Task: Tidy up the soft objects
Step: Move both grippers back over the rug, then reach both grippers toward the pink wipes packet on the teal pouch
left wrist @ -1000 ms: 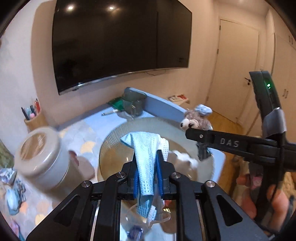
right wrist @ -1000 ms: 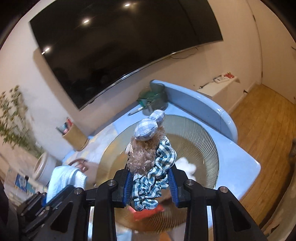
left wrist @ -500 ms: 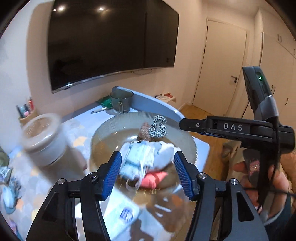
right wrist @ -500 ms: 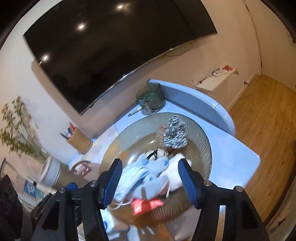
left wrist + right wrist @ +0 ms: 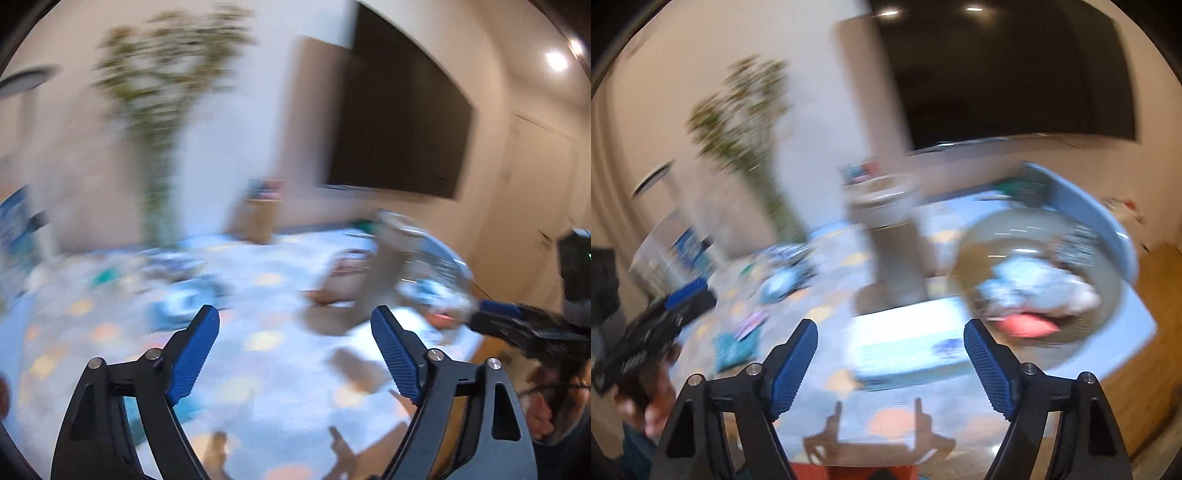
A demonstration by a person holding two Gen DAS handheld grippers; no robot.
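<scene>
Both grippers let go, jaws opening, nothing between them.
The cloth and doll now lie in the bowl (image 5: 1108,254); left gripper (image 5: 295,325) and right gripper (image 5: 890,334) have swung away.

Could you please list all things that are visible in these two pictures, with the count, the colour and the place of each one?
bowl: 1, clear brownish glass, right part of the table, holding soft items
soft items: a blurred pile, pale blue, white and red, inside the bowl
table: 1, light blue with pastel spots, under everything
flat pack: 1, white and light blue, on the table beside the bowl
jar: 1, pale grey, behind the pack
pen holder: 1, tan, by the wall
screen: 1, black, on the wall
plant: 1, green, left by the wall
small clutter: blurred, count unclear, left part of the table
left gripper: black, blue pads, jaws opening, nothing between
right gripper: black, blue pads, jaws opening, nothing between
</scene>
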